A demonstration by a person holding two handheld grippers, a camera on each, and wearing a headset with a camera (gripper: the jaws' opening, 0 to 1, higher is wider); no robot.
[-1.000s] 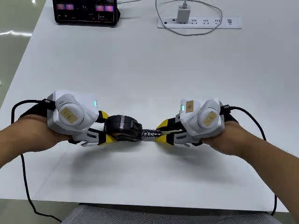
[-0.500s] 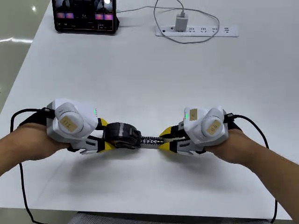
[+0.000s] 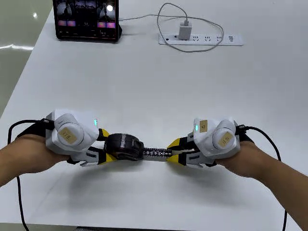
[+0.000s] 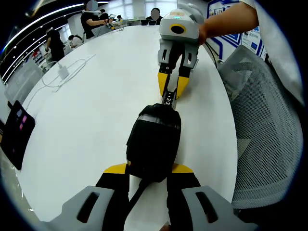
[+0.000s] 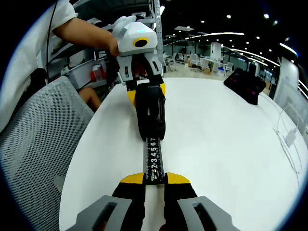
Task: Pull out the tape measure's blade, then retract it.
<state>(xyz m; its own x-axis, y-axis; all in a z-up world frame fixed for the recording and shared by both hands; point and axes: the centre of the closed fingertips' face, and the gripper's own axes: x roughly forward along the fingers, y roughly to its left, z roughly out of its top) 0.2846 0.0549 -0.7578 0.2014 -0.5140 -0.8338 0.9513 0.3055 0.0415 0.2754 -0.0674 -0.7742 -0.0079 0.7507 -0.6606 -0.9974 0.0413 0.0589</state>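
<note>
We see a white table (image 3: 192,86) taking up most of the head view. A grey mesh chair (image 4: 260,125) sits at its near edge. At the far left of the table a dark tablet (image 3: 86,19) stands with its screen lit; its writing is too small to read. To its right lies a white power strip (image 3: 211,39) with a white charger (image 3: 184,30) plugged in and a white cable (image 3: 166,12) looping round it.

Near the front edge, the left gripper (image 3: 107,147) and the right gripper (image 3: 173,150) point at each other. Both are white and grey with yellow tips. Each has a tan sticker on top, and we cannot read the writing on either.

The black tape measure (image 3: 124,147) sits between the two grippers, low over the table. We cannot tell whether it touches the surface. The left jaws pinch its case from both sides, as the left gripper view shows (image 4: 154,139).

A short length of blade (image 5: 154,159) runs out of the case to the right gripper. The right jaws are pressed together on the blade's end. The blade is dark with white numerals. In the right gripper view we read 2, 3, 4, 5, 6, 7, going from the jaws toward the case. No brand name on the case is readable.
</note>
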